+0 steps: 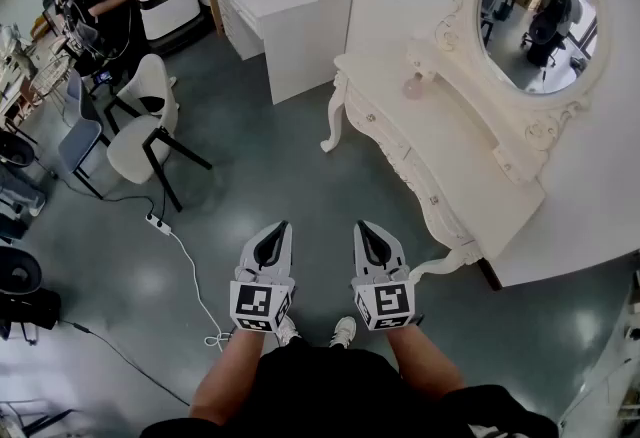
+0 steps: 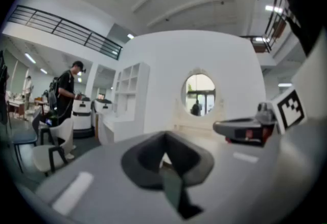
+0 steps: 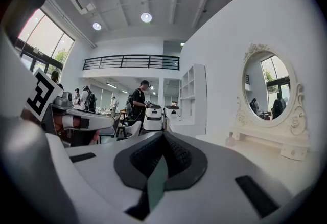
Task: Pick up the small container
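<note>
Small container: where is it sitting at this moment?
In the head view the small container stands on the white dressing table, near its far end, just off the lower left of the oval mirror, on the right side of the picture.

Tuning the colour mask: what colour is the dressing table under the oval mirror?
White. The dressing table shows best in the head view.
</note>
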### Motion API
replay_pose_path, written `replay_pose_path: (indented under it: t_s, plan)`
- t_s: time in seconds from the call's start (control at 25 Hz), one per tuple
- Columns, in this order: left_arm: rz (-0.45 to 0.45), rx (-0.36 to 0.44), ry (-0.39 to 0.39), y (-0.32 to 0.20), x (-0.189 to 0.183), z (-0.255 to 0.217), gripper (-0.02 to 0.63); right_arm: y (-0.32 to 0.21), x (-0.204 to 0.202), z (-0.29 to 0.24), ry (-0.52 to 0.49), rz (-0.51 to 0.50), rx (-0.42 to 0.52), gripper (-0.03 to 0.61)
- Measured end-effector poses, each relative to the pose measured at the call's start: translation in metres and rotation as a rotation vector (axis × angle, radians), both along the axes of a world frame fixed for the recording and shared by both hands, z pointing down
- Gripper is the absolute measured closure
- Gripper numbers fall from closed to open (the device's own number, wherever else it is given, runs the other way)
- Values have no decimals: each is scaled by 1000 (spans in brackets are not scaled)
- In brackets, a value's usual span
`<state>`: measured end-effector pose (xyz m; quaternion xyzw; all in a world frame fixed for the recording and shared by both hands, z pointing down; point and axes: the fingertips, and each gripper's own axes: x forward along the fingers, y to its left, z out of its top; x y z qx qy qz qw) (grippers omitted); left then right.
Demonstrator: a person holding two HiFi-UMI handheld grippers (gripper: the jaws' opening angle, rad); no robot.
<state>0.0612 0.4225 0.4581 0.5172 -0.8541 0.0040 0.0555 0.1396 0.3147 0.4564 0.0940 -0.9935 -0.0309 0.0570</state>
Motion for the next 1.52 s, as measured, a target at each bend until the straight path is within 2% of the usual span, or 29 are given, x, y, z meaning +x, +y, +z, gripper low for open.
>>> replay_pose_path:
  t_s: [0.52, 0.8, 1.08, 1.24, 1.52]
  plan:
    - [33, -1, 2, 41, -33, 5, 611, 47, -34, 4, -11, 22, -29, 584]
    - [64, 11, 0, 44, -58, 4, 611, 59, -56, 6, -1, 34, -35, 584]
    - [88, 7, 7, 8, -79, 9, 611, 18, -75, 9, -2, 70, -36, 584]
    - [101, -21, 0, -31, -98, 8, 611, -22, -94, 7, -14, 82, -50, 584]
    - [127, -10, -11, -116, -129, -3, 611, -104, -123, 0, -33, 93, -57, 584]
